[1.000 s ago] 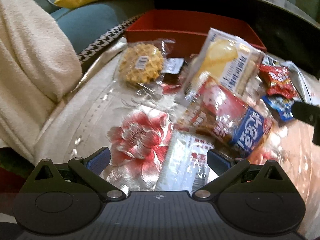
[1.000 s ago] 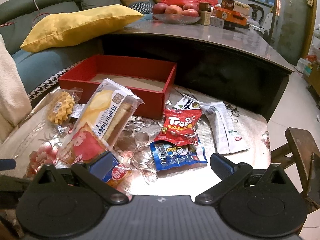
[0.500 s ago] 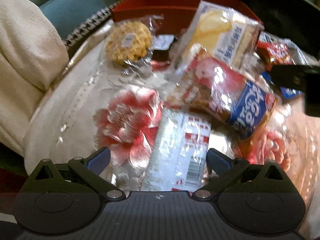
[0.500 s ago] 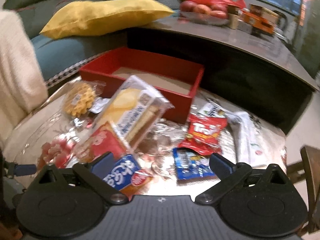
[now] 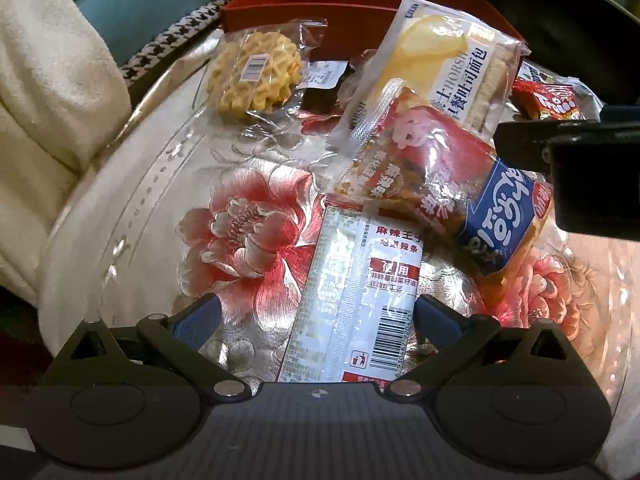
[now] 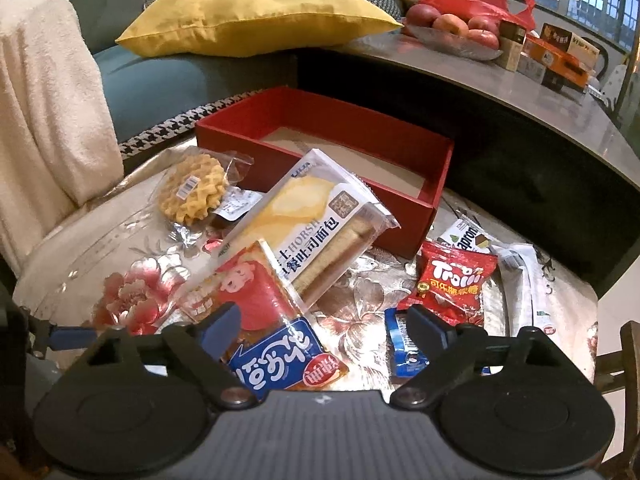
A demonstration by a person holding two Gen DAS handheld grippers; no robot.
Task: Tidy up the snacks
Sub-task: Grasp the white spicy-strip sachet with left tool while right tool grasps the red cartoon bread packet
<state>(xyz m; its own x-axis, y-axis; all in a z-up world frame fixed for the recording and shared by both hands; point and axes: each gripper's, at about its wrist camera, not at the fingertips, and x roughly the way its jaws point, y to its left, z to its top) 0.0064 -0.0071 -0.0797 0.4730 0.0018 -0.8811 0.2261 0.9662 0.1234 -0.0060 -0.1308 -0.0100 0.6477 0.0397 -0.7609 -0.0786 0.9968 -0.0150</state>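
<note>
Both my grippers have closed in on the pile, right gripper (image 6: 320,330) narrowing yet gripping nothing, left gripper (image 5: 316,314) agape astride the white packet (image 5: 352,304); I judge nothing sorted, red box (image 6: 436,196) empty, every snack on the cloth (image 5: 140,200).

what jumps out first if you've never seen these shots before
A heap of crinkly snack packets on a floral tablecloth: a big toast bread bag leaning on the empty red box behind it, with a red-and-blue pastry packet at its foot. Left of the bag lies a wrapped waffle; in the left wrist view a silver spicy-strip packet lies nearest.
</note>
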